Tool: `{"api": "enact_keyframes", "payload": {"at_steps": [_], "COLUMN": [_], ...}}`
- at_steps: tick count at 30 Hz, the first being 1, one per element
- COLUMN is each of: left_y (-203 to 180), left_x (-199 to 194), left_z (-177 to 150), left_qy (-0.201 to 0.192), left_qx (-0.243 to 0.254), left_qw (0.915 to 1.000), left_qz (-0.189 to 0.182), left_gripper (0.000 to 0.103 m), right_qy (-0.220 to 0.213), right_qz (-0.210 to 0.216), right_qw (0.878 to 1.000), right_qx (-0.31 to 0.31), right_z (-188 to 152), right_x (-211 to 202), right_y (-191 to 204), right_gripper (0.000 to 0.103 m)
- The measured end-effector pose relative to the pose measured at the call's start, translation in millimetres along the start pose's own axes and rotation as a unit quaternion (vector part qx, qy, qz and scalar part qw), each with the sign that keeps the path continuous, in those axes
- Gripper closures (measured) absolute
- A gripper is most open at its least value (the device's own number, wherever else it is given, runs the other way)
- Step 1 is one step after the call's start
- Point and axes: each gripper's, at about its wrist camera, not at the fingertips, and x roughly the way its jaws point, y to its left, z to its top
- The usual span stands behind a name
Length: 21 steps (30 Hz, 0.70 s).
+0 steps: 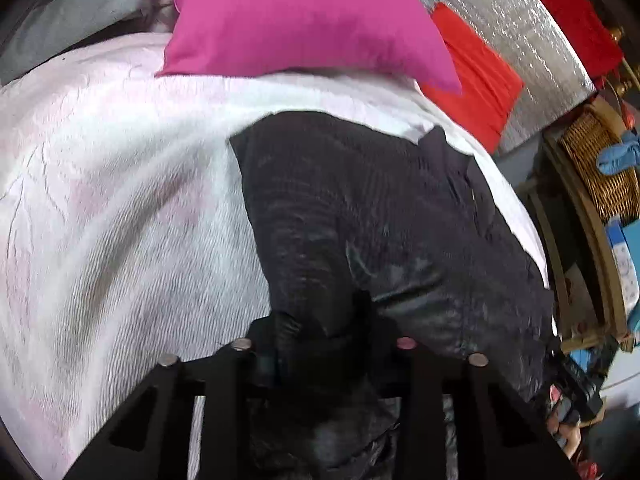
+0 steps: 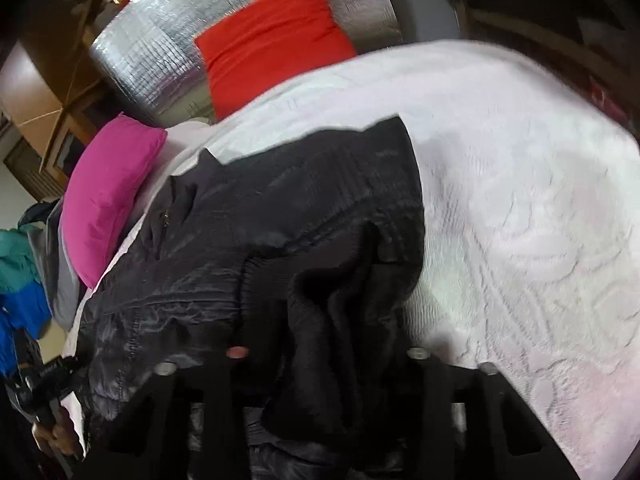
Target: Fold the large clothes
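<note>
A large black padded jacket [image 1: 360, 208] lies on a white textured bedspread [image 1: 120, 184]. In the left wrist view my left gripper [image 1: 320, 344] is shut on the jacket's near edge, which bunches between the black fingers. In the right wrist view the same jacket [image 2: 280, 208] spreads away from me, and my right gripper [image 2: 320, 356] is shut on a gathered fold of its near edge. The other gripper shows at the right edge of the left wrist view [image 1: 576, 396] and at the lower left of the right wrist view [image 2: 44, 384].
A magenta pillow [image 1: 296, 20] and a red pillow [image 1: 476, 76] lie at the head of the bed against a silver foil panel [image 1: 520, 20]. A wicker basket [image 1: 600, 168] and shelves stand beside the bed. Blue and teal clothes [image 2: 20, 280] hang at the left.
</note>
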Motion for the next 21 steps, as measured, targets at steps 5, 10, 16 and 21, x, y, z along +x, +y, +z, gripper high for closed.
{"api": "enact_keyframes", "payload": {"at_steps": [5,10,16,21], "left_y": [-24.3,-44.0,-39.9,-38.2], "left_x": [1.3,13.0,21.4,-12.2], "left_z": [13.9,24.1,19.5,3.3], "left_qy": [-0.019,-0.027,-0.009,-0.027], "left_qx": [0.043,0.064,0.072,0.092], "left_qw": [0.9989,0.9975,0.9957,0.9929], "left_qz": [0.007,0.013,0.056,0.071], "left_gripper": [0.081,0.082,0.064,0.055], "right_qy": [-0.044,-0.065,-0.002,-0.013], "right_qz": [-0.006,-0.003,-0.035,-0.023], "right_qw": [0.999,0.998,0.999,0.999], "right_qx": [-0.012,0.013,0.021,0.028], "right_z": [3.9,6.3,-3.5,-8.0], "right_x": [-24.7,-38.9,-2.7,-36.2], "right_y": [10.8,3.2,-11.1,-12.4], "right_gripper": [0.075,0.075,0.055,0.045]}}
